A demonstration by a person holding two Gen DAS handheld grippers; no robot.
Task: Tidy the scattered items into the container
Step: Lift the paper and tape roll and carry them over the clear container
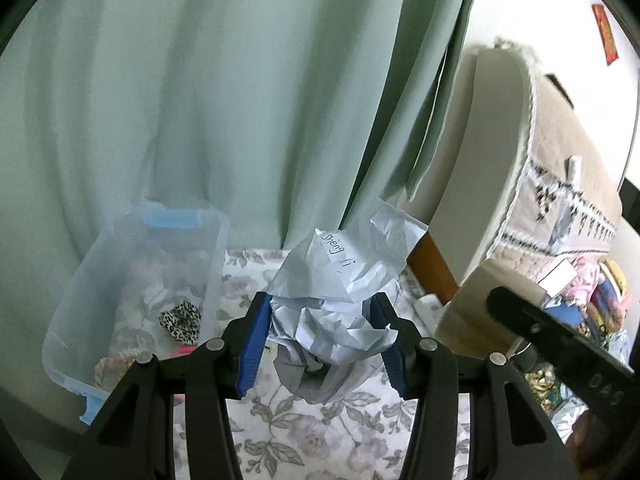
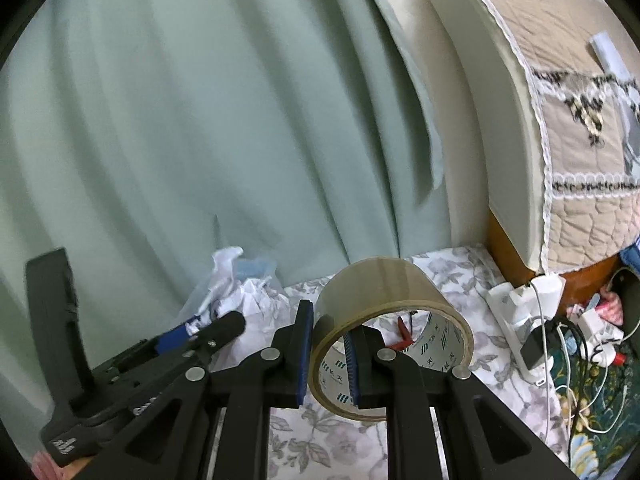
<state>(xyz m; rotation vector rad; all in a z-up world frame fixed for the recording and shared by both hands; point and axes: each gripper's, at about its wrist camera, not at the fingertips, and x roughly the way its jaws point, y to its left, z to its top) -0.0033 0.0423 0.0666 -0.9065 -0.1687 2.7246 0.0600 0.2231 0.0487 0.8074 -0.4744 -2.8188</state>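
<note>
Your left tongs [image 1: 320,344] clamp the crumpled paper [image 1: 340,280] halfway open, above the floral surface [image 1: 320,432], just right of the bin [image 1: 132,280]. Your right tongs [image 2: 328,354] pinch the tape roll's [image 2: 384,300] wall, nearly closed, lifted.

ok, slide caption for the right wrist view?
Right gripper jaws clamp the wall of a brown tape roll held above the floral cloth.

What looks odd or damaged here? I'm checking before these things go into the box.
The paper in the left gripper is badly crumpled, with handwriting on it. The right gripper pinches the tape roll by its wall, one finger inside the ring. Nothing looks spilled.
</note>
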